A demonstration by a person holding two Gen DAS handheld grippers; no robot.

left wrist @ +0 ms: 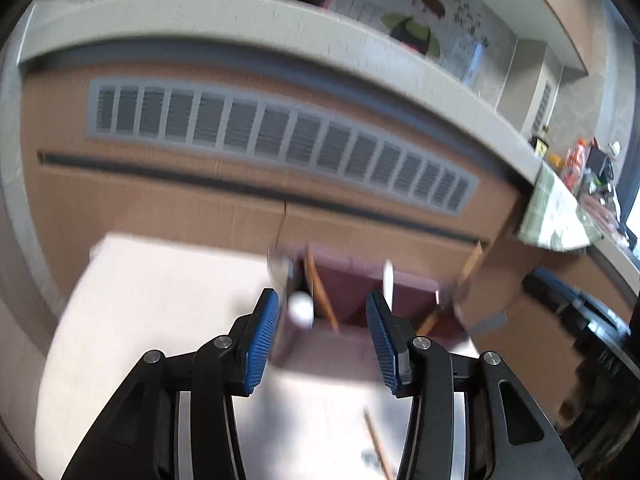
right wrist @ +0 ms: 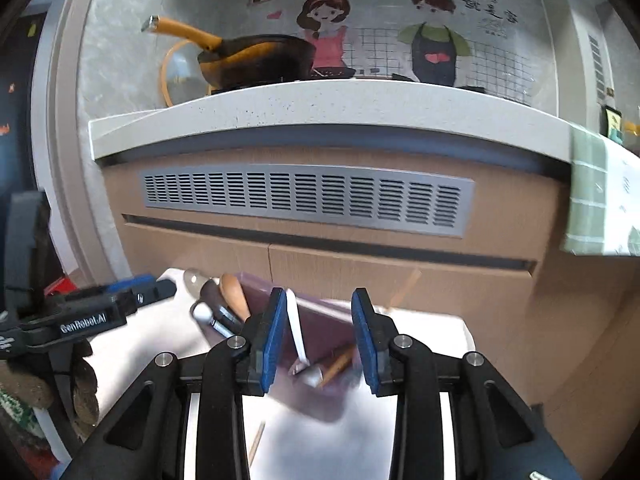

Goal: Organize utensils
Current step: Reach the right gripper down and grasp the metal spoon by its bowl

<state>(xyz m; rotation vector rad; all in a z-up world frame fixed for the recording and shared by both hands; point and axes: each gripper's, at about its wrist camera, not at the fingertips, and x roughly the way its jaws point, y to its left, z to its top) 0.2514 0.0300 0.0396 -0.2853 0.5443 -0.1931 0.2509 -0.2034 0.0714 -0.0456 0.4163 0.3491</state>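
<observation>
A purple utensil box stands on a white table, blurred in both views. It holds a white utensil, wooden chopsticks and, on its left side, a wooden spoon, a metal spoon and a white-ended utensil. My left gripper is open and empty just before the box. My right gripper is open and empty over the box. The left gripper also shows in the right wrist view.
A loose chopstick lies on the table near the grippers. Behind the table stands a wooden cabinet front with a grey vent under a pale countertop. A wok sits on it. A green cloth hangs at right.
</observation>
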